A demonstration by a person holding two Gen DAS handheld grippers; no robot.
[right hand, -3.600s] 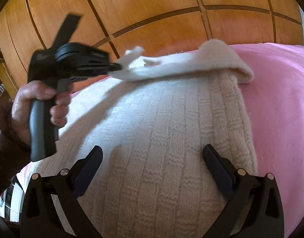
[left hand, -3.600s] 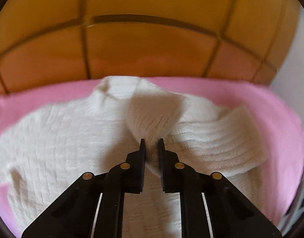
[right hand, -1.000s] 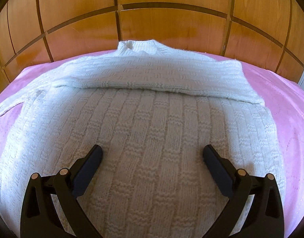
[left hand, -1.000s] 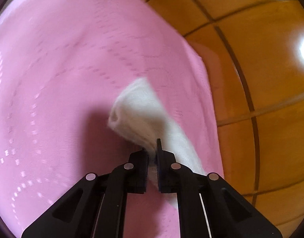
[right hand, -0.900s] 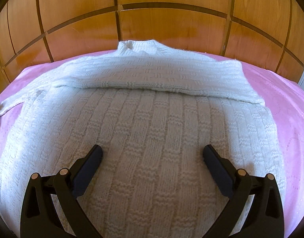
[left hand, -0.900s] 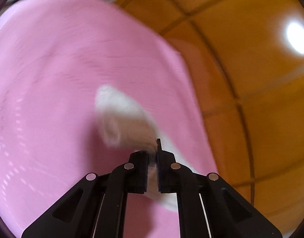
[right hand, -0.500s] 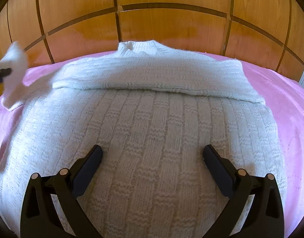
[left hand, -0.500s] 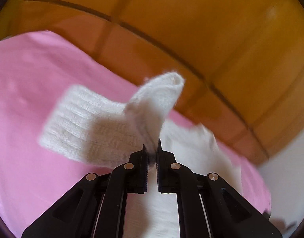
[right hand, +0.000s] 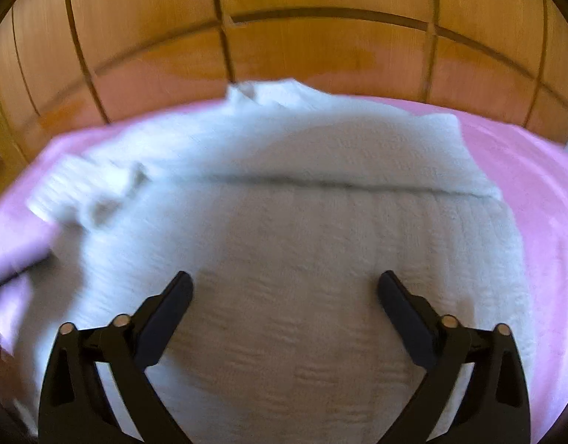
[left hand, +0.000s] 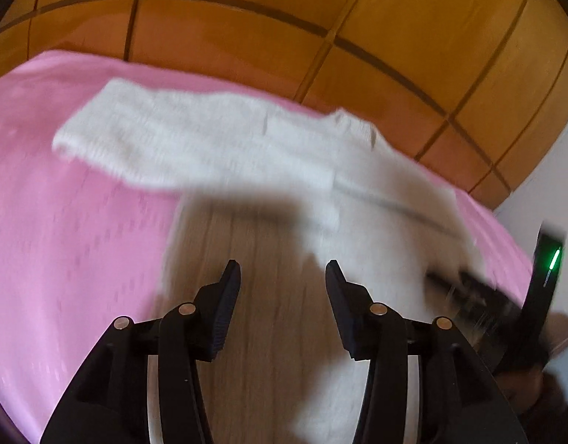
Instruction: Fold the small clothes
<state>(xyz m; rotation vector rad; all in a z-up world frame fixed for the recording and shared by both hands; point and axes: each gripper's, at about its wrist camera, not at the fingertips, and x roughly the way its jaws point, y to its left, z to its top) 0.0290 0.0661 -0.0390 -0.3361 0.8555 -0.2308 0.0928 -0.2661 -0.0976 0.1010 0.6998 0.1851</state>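
A white knitted sweater (right hand: 284,259) lies flat on a pink bedspread (right hand: 543,199), with its collar (right hand: 261,92) toward the wooden headboard. One sleeve (right hand: 358,155) is folded across the chest. The other sleeve (left hand: 165,140) lies across the top of the sweater body (left hand: 269,259) in the left wrist view. My left gripper (left hand: 283,277) is open and empty above the sweater's left part. My right gripper (right hand: 284,296) is wide open and empty over the sweater's lower body. Both views are blurred.
A wooden panelled headboard (right hand: 284,48) stands behind the bed. A white wall (left hand: 543,192) shows at the right. The other black gripper with a green light (left hand: 550,259) shows at the right edge of the left wrist view.
My left gripper carried the left sleeve over the sweater, let it go and opened. The sleeve now lies across the sweater. My right gripper stayed open and shifted slightly.
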